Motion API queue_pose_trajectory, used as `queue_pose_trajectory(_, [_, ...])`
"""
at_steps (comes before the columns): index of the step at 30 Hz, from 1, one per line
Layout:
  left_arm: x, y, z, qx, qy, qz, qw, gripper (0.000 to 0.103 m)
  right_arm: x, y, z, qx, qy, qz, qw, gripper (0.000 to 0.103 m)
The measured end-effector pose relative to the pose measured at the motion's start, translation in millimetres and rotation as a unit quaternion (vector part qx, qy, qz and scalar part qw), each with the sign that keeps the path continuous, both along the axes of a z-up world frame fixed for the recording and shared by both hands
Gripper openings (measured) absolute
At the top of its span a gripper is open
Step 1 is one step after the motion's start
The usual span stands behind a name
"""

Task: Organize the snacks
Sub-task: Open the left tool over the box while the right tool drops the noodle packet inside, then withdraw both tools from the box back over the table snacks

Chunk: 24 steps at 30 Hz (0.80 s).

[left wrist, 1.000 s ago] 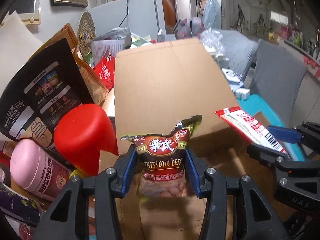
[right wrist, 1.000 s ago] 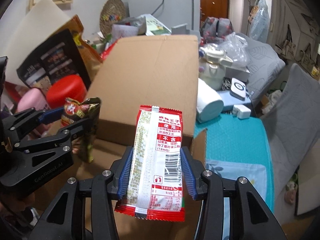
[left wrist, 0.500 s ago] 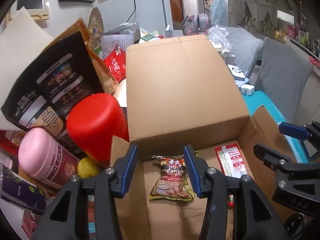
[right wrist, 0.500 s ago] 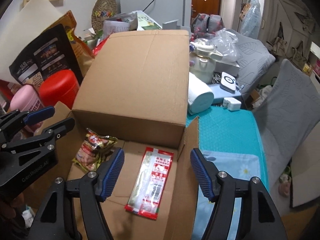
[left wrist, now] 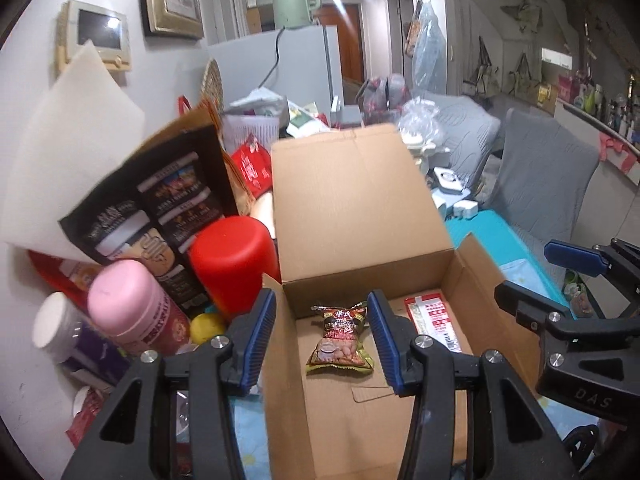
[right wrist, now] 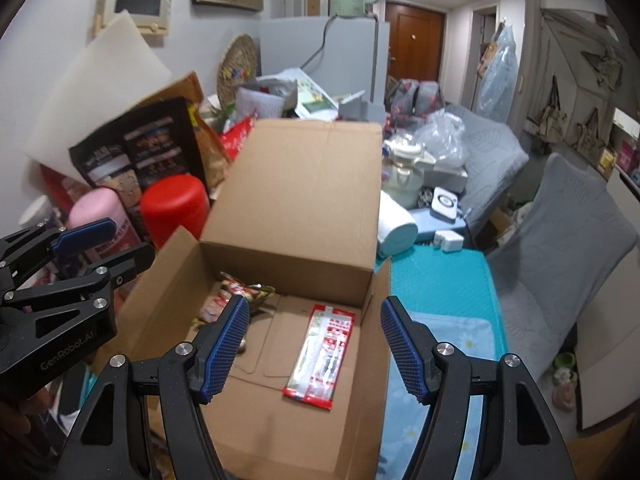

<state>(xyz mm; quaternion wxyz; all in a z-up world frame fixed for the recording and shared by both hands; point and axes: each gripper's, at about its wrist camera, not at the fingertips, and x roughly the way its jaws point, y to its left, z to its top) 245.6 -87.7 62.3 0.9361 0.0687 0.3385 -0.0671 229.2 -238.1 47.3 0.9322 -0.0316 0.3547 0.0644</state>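
snacks are seen lying loose on the floor of an open cardboard box (left wrist: 362,216): a dark peanut packet (left wrist: 340,344) towards its left side and a red-and-white flat packet (right wrist: 322,360) towards its right, the two kept apart by bare cardboard. both packets are laid flat; the peanut packet is half hidden by a blue pad in the right wrist view. the box's far flap is stood up and its right side flap is splayed outward. the left gripper (left wrist: 322,334) is held above the box's left half and pitched downward, its jaws released with nothing between them, the peanut packet framed below in the gap but untouched. the right gripper (right wrist: 314,346) is held above the box's right half, likewise pitched downward, jaws spread wider and empty, the flat packet lying beneath them, not contacted. each gripper is caught at the edge of the other's view, side by side and apart. just beside the box's left wall a red canister (left wrist: 234,258), a pink-lidded jar (left wrist: 130,308) and a black snack bag (left wrist: 160,208) are crowded together. a teal cloth (right wrist: 440,280) is seen to the right of the box.
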Motion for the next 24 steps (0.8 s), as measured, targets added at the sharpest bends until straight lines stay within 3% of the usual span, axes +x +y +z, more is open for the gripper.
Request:
queue_pose_trajectory(12, [-68,17,45,-0.021,-0.049,-0.009,0.9986,0.047,-70,12,43,-0.001,-0.061,0.010,0.998,0.069])
queue_pose_trajectory(24, [-136,24,57,-0.040,-0.074,-0.032,0.9959,0.047,-138,17,62,0.006,-0.097,0.014,0.995,0.071])
